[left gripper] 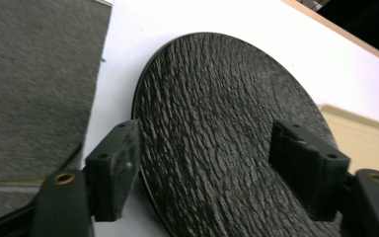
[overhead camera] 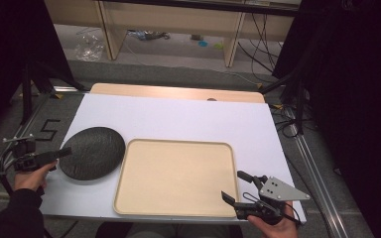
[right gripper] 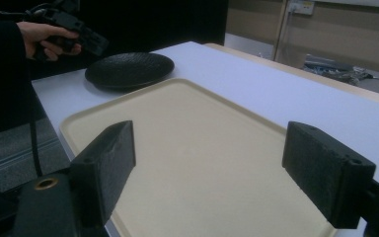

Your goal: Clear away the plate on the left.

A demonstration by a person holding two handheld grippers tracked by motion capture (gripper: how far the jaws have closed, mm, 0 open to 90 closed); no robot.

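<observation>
Black rough-textured round plate (overhead camera: 92, 152), smooth beige rounded-rectangle tray (overhead camera: 176, 178), white table (overhead camera: 188, 119)

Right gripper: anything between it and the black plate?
Only the beige tray, bare. High view shows it lying between the right gripper and the black plate.

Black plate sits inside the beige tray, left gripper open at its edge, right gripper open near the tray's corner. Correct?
Not quite: the black plate lies on the white table beside the beige tray, to its left, as the high view shows. The rest holds: left gripper open at the plate's edge, right gripper open near the tray's corner.
</observation>
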